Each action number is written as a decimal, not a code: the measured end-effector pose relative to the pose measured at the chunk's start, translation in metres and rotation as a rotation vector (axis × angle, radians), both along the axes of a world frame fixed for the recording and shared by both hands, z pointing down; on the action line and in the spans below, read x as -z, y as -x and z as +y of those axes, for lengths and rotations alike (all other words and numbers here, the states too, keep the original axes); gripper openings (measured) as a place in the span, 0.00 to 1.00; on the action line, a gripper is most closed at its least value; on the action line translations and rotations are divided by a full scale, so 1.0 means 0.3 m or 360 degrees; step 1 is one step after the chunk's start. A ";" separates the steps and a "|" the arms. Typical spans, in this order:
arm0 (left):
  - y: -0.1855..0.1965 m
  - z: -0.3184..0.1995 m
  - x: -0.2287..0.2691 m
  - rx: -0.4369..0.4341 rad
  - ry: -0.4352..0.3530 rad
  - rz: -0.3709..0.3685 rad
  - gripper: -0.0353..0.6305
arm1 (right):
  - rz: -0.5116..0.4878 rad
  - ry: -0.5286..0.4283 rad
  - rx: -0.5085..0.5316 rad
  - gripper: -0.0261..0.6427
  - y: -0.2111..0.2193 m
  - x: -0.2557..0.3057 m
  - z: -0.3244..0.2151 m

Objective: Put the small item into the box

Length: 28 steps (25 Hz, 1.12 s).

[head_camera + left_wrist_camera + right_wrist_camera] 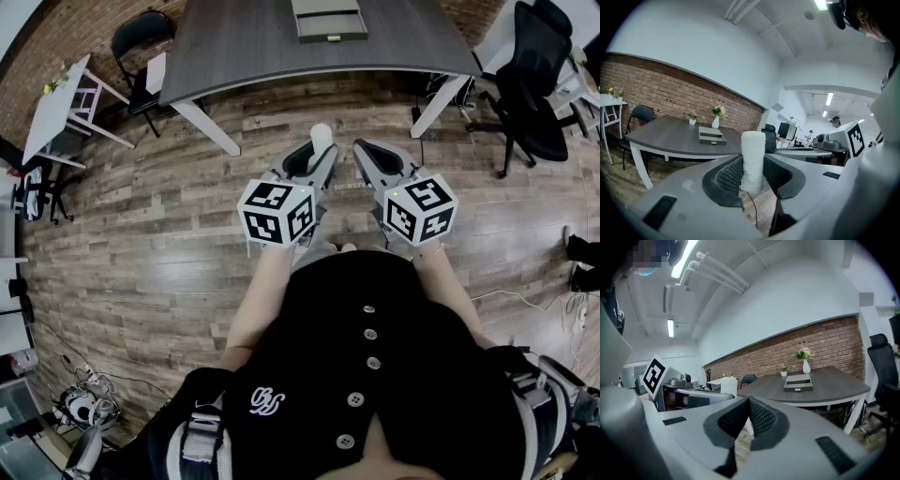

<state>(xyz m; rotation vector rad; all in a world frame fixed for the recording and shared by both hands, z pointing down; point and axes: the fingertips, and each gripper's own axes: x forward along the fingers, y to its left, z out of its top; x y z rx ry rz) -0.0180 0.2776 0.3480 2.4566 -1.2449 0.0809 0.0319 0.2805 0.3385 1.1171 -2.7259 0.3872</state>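
Distance is what my coming move turns on. The box (328, 21) lies straight ahead of both sets of fingertips and well apart from them, on a dark grey table (244, 47) across a stretch of plank floor (169, 244).

The left gripper (314, 155) has the small item (753, 159), its jaws partly closed, with the ribbed black pads (729, 176) pressing it from either side. The item is a white cylinder with a rough, fibrous-looking surface. It stands upright, its long axis crossing the line of the fingers, and its top sticks up clear above them.

From those fingers the box sits a little to the left of the item. From the right gripper (747, 416) it sits a little to the right. Neither hand looks nearer to it, but only the left one carries anything. The right jaws are drawn together with nothing between them.

The box is low, flat-sided and matte grey, with a pale tab on its near face. I judge its top to be recessed, though I can't be sure from here. A white vase (806, 365) stands just beyond it.
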 end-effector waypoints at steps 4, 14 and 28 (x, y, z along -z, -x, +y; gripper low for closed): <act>0.005 -0.005 -0.009 0.0017 0.0012 0.0005 0.25 | 0.0011 0.0006 0.0013 0.04 0.001 -0.009 -0.002; -0.015 -0.033 -0.023 0.0037 0.0034 0.0026 0.25 | -0.0079 0.0020 -0.0063 0.04 -0.039 -0.008 -0.040; -0.085 -0.206 -0.092 0.0102 0.0108 0.0047 0.25 | -0.0023 0.0118 0.0006 0.04 -0.136 -0.114 -0.182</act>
